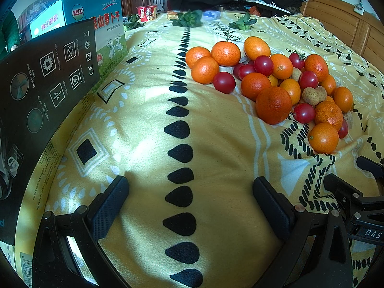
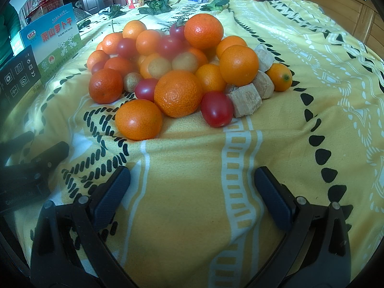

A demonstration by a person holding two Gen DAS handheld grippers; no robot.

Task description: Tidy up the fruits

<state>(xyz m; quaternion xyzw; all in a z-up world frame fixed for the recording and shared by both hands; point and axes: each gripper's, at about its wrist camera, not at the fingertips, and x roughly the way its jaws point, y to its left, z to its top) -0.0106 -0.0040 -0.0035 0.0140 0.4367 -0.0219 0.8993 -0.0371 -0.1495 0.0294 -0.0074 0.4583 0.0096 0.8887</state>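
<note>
Your yellow patterned cloth (image 1: pixel 144 124) carries a black box (image 1: pixel 45 79), a blue-green carton (image 1: pixel 105 24), a red cup (image 1: pixel 147 12) and leafy greens (image 1: pixel 189 18).

My left gripper (image 1: pixel 189 199) hovers low with its jaws spread wide and nothing between the pads. My right gripper (image 2: pixel 192 189) sits level just to its right, fingers equally parted and empty, both pointing forward.
</note>
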